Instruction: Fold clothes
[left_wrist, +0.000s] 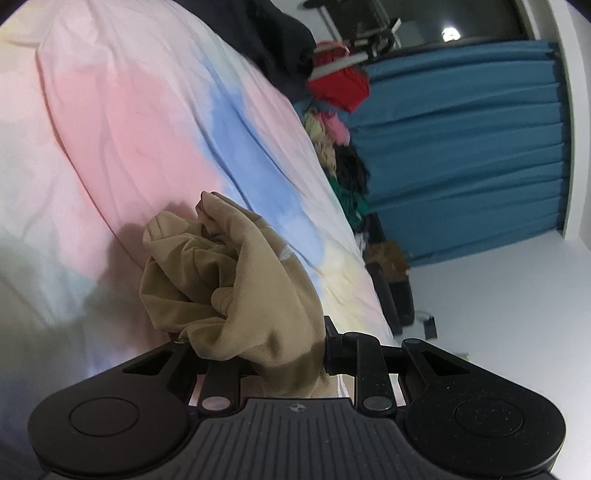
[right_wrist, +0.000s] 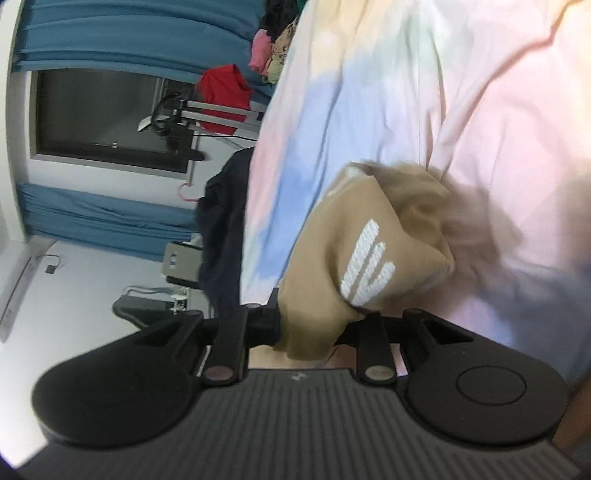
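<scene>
Pastel bedspread (left_wrist: 147, 122) beneath; both tools clamp tan garment (left_wrist: 236, 280); clothes pile (left_wrist: 340, 147) beyond.

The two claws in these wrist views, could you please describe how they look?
Both the left claw and the right claw are matte black plastic: a ribbed central housing, a round disc on each side, two linkage bars with metallic pivot pins, and a small crosshair mark at centre. No cables or sleeves show.

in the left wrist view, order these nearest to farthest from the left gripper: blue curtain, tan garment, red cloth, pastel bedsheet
1. tan garment, clamped in the left gripper
2. pastel bedsheet, under and behind it
3. red cloth, upper centre past the bed's edge
4. blue curtain, far right
</scene>
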